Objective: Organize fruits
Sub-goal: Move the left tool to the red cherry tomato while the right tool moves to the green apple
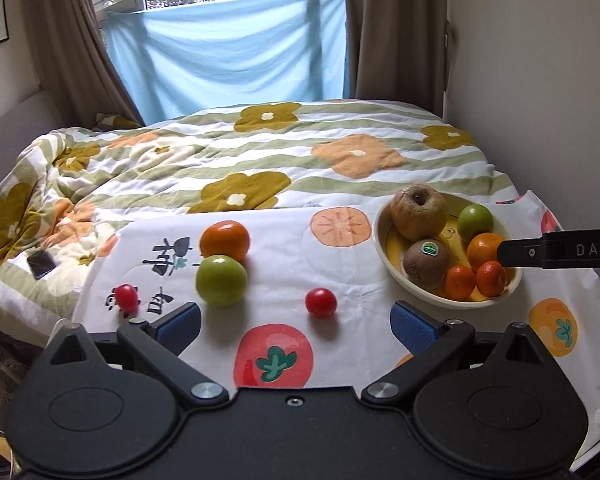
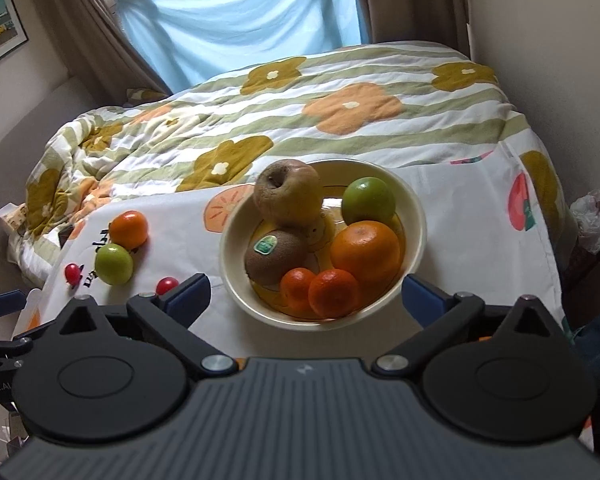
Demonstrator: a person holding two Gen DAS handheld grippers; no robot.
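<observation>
A bowl (image 2: 412, 216) of fruit is sitting on a fruit-print cloth (image 2: 460, 208) spread at the foot of a bed, both grippers hanging above it with jaws spread wide and nothing between them. The right gripper (image 2: 304, 292) is looking straight down into the bowl, showing a wrinkled brown apple (image 2: 286, 190), a stickered kiwi (image 2: 274, 256), a green fruit (image 2: 368, 200), a big orange (image 2: 366, 252) and two small mandarins (image 2: 334, 292) crowding together. The left gripper (image 1: 296, 320) is facing the loose fruit instead: an orange (image 1: 225, 240) touching a green fruit (image 1: 221, 280), and two red tomatoes (image 1: 321, 302) lying apart on the cloth. Only the left view is catching a dark phone (image 1: 41, 264) on the quilt (image 1: 260, 152) and the right gripper's black finger reaching over the bowl's rim (image 1: 380, 220); only the right view is showing a white plastic bag (image 2: 594, 216) by the wall. Behind the bed, a blue sheet (image 1: 228, 56) is hanging across the window between brown curtains (image 1: 396, 32)
</observation>
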